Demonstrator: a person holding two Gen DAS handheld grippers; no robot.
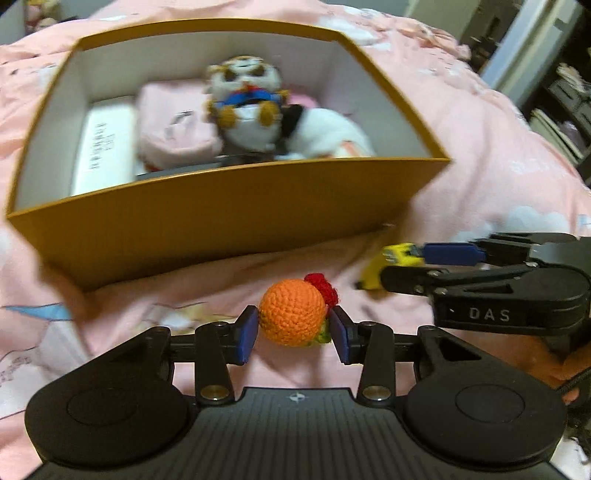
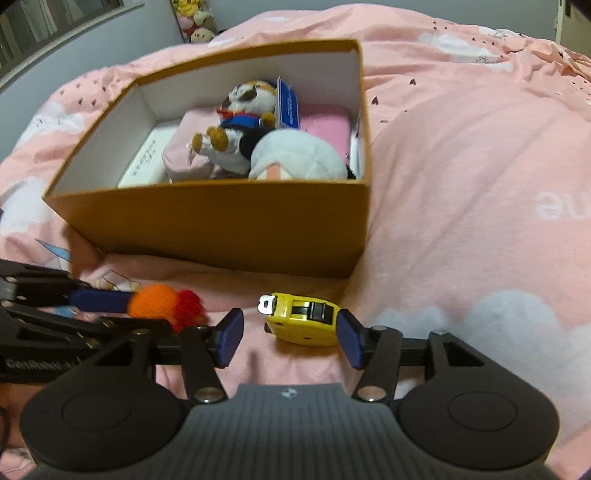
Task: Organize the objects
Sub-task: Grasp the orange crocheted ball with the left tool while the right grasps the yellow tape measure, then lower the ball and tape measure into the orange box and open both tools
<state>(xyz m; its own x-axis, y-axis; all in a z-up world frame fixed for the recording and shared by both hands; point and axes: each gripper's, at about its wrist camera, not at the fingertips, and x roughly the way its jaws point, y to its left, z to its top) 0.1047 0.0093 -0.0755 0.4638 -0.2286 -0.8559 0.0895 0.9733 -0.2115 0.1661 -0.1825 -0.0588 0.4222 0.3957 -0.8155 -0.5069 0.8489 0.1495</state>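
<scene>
My left gripper (image 1: 293,332) is shut on an orange crocheted ball (image 1: 291,312) with a red tuft, just above the pink bedspread. It also shows in the right wrist view (image 2: 153,302). My right gripper (image 2: 290,336) is open around a yellow tape measure (image 2: 301,321) that lies on the bed; the right pad touches it, the left pad stands apart. The tape measure also shows in the left wrist view (image 1: 391,262). An open orange cardboard box (image 1: 221,221) stands just beyond both grippers and holds plush toys (image 2: 240,122), a pink pouch and a white box.
The pink bedspread (image 2: 461,166) with white cloud prints spreads to the right of the box. Shelves stand at the far right in the left wrist view (image 1: 561,92). Stuffed toys (image 2: 195,22) sit at the far wall.
</scene>
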